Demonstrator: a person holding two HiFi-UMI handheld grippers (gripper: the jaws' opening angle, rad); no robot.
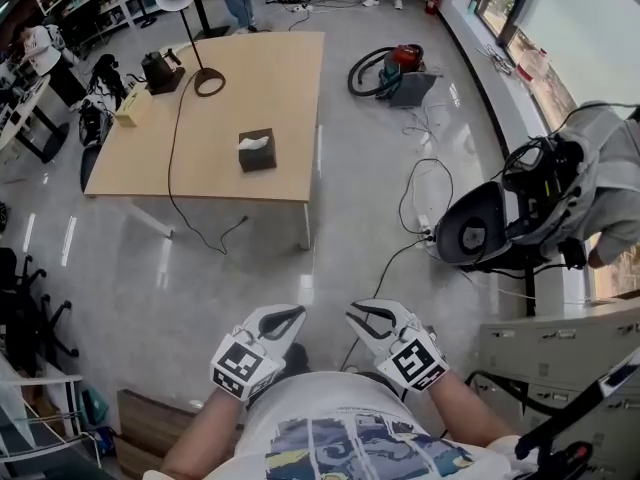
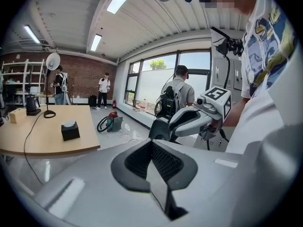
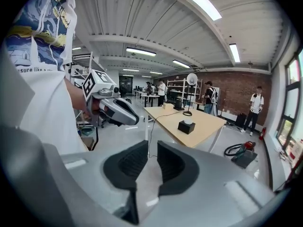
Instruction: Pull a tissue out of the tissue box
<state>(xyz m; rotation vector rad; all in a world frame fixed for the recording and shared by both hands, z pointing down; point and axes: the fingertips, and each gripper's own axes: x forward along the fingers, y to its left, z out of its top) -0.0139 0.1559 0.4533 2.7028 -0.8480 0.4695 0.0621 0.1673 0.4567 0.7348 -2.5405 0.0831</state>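
The tissue box (image 1: 257,154) sat on the counter (image 1: 285,78), well ahead of both empty tongs: left tongs (image 1: 290,317) shut, right tongs (image 1: 362,318) barely parted. A clean pull would likely want only the tissue tuft (image 1: 255,143) pinched.

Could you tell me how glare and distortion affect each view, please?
Head view: glare streaks on the floor. Left gripper view: fisheye curves the table edge, and the windows are nearly washed out. Right gripper view: the ceiling light flares, and the corners are black.
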